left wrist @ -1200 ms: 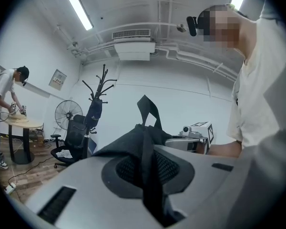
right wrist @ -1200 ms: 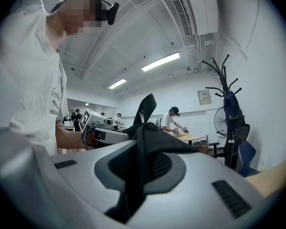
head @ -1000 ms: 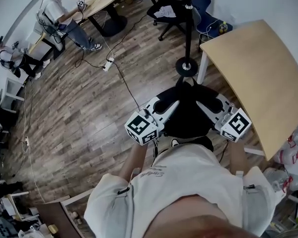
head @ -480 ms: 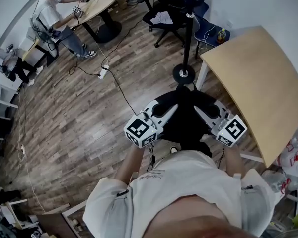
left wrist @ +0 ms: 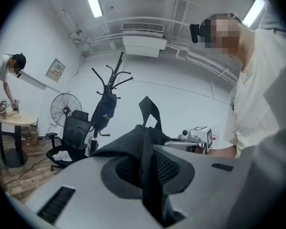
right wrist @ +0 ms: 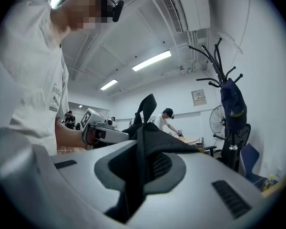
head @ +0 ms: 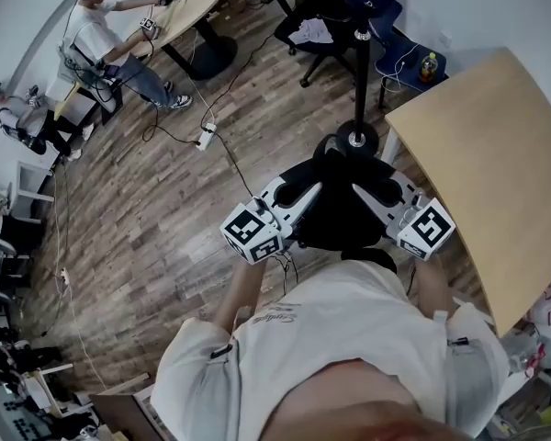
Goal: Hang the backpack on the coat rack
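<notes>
A black backpack (head: 342, 215) hangs between my two grippers in front of my chest. My left gripper (head: 314, 194) is shut on its fabric, a black strap (left wrist: 144, 151) pinched between the jaws. My right gripper (head: 365, 195) is shut on the other side, with a strap (right wrist: 140, 156) in its jaws. The backpack's top loop (left wrist: 150, 110) stands up between them. The black coat rack (head: 359, 81) stands just beyond the backpack on a round base (head: 356, 139). A dark blue bag (left wrist: 105, 112) hangs from its hooks (right wrist: 218, 66).
A light wooden table (head: 496, 154) is close at the right. Behind the rack stand a black office chair (head: 320, 28) and a fan (left wrist: 66, 109). A cable with a power strip (head: 205, 136) crosses the wooden floor. People work at a round table (head: 191, 5) far left.
Both grippers have carried the backpack forward across the floor. The coat rack's base now lies right at the backpack's far edge. Both grips are unchanged.
</notes>
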{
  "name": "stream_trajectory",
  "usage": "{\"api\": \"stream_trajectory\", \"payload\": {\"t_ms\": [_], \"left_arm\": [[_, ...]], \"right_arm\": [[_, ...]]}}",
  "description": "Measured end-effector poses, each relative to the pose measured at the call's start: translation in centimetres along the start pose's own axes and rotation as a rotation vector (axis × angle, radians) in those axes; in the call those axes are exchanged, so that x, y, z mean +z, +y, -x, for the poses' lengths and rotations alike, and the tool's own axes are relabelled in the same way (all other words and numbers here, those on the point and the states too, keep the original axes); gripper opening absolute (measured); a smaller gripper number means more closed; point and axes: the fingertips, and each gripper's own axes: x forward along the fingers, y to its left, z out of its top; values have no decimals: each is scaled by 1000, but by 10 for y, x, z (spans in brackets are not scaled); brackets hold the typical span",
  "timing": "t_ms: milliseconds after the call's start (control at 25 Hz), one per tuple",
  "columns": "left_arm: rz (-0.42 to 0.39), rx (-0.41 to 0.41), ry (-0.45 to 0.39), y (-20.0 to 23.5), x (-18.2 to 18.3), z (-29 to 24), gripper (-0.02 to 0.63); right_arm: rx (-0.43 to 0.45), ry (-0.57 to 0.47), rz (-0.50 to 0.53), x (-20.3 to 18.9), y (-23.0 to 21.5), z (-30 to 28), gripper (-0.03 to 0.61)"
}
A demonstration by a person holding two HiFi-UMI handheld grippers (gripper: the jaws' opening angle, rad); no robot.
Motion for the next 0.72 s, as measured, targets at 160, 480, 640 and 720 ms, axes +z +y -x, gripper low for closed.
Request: {"api": "stream_trajectory", "payload": {"t_ms": [160, 480, 640, 720], "left_arm": [[-16, -18, -19, 29, 17, -27, 48], [13, -18, -40, 84, 25, -72, 48], [28, 0, -50, 116, 34, -84, 48], [42, 1, -54, 131, 31, -83, 48]], "right_arm": [[7, 3, 47, 9, -38, -13, 32], [20, 28, 67, 4, -103, -40, 32], [15, 69, 70, 3, -129, -62, 32], [9, 87, 65, -2, -133, -76, 32]]}}
